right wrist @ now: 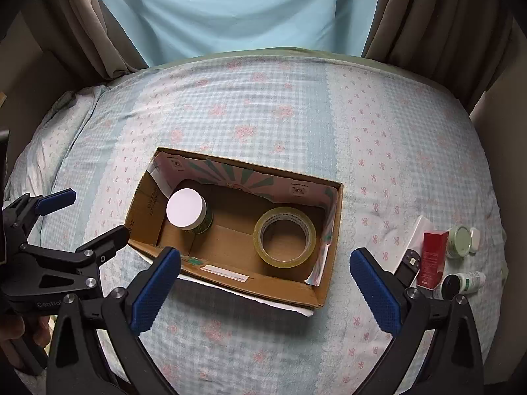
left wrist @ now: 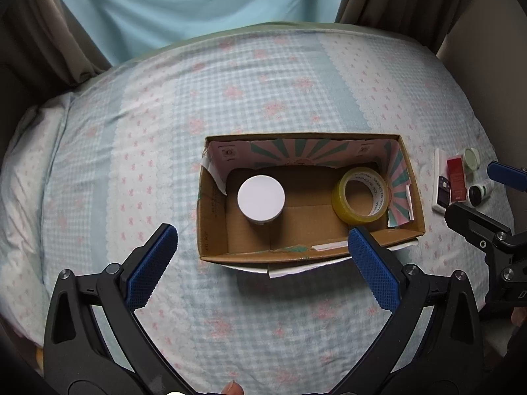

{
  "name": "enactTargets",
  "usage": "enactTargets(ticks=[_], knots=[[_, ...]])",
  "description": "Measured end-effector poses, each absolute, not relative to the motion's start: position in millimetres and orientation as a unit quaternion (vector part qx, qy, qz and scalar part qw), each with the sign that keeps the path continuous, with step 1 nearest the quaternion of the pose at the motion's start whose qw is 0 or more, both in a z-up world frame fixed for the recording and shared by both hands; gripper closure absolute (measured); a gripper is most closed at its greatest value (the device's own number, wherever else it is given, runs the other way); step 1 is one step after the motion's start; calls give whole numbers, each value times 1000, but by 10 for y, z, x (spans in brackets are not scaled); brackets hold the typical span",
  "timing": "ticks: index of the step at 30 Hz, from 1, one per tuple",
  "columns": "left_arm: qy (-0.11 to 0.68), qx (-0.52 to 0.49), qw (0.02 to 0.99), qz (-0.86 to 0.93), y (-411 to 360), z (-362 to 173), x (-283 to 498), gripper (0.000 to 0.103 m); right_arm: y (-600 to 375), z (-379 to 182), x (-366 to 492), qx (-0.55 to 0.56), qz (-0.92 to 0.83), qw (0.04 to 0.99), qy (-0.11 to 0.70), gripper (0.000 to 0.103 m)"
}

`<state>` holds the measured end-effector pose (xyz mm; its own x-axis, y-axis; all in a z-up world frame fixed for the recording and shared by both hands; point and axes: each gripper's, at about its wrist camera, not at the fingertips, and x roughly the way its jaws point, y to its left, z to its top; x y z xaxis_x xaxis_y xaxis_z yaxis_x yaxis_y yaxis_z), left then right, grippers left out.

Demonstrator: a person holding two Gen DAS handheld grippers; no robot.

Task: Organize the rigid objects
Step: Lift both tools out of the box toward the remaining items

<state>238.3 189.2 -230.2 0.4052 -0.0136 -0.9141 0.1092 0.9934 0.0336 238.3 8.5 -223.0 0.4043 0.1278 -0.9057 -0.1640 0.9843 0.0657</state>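
Note:
An open cardboard box lies on the bed. Inside it stand a white-lidded jar on the left and a roll of yellow tape on the right. My left gripper is open and empty, hovering above the box's near wall. My right gripper is open and empty, above the box's near right part. To the right of the box lie a white remote, a red box, a green-lidded jar and a small bottle.
The bed has a blue checked sheet with pink flowers. Curtains hang behind it on both sides, with a pale blue panel between. The right gripper shows at the right edge of the left wrist view, the left gripper at the left edge of the right wrist view.

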Motion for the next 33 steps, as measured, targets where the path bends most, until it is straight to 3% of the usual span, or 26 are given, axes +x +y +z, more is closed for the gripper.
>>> enactTargets(ticks=[9,17,33], knots=[[527,9,849,-44,1249,-1886,2001,0,-815,-1820,1915,14,41,855,516,1],[521,-50,849,-68,325,-1757,1777,0,-1975,-1777,1375,6,-13,857,515,1],[531,-1,844,-77,-1425,-1840,1993,0,-3508,-1947,1492,-82,72,862,495,1]])
